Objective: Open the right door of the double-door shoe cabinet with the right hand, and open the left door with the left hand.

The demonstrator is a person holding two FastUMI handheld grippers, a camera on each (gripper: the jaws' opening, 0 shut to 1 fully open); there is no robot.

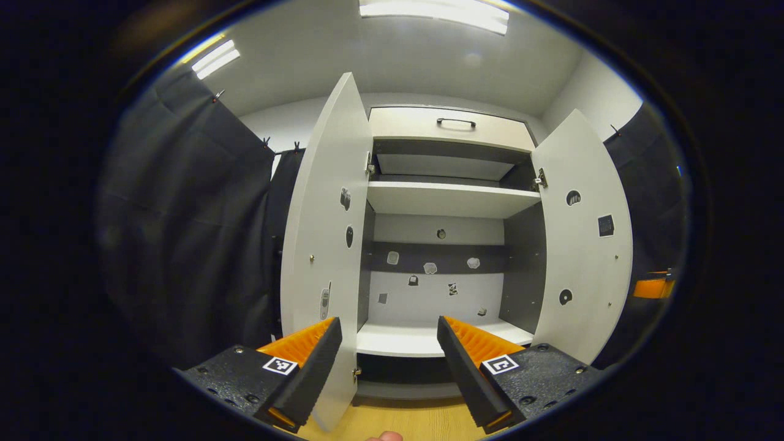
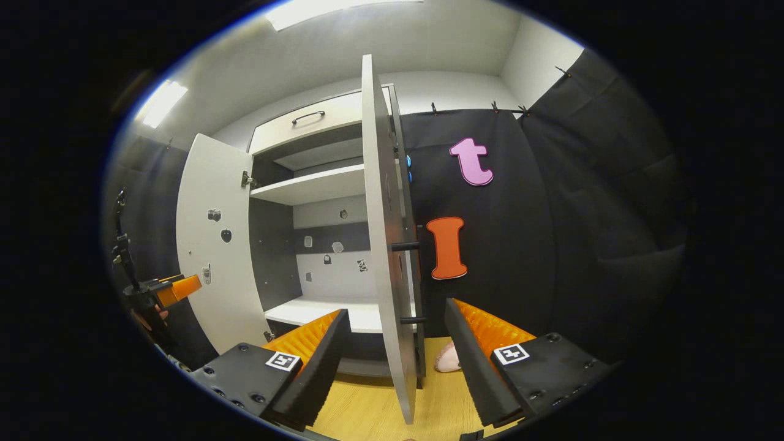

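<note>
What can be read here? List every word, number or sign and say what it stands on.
No words or numbers can be read.
Stickers on the left door: too small to read.
Stickers on the right door: too small to read.
Stickers on the back panel: too small to read.
Square markers on the left tool and right tool: black-and-white patterns, no letters.
</note>
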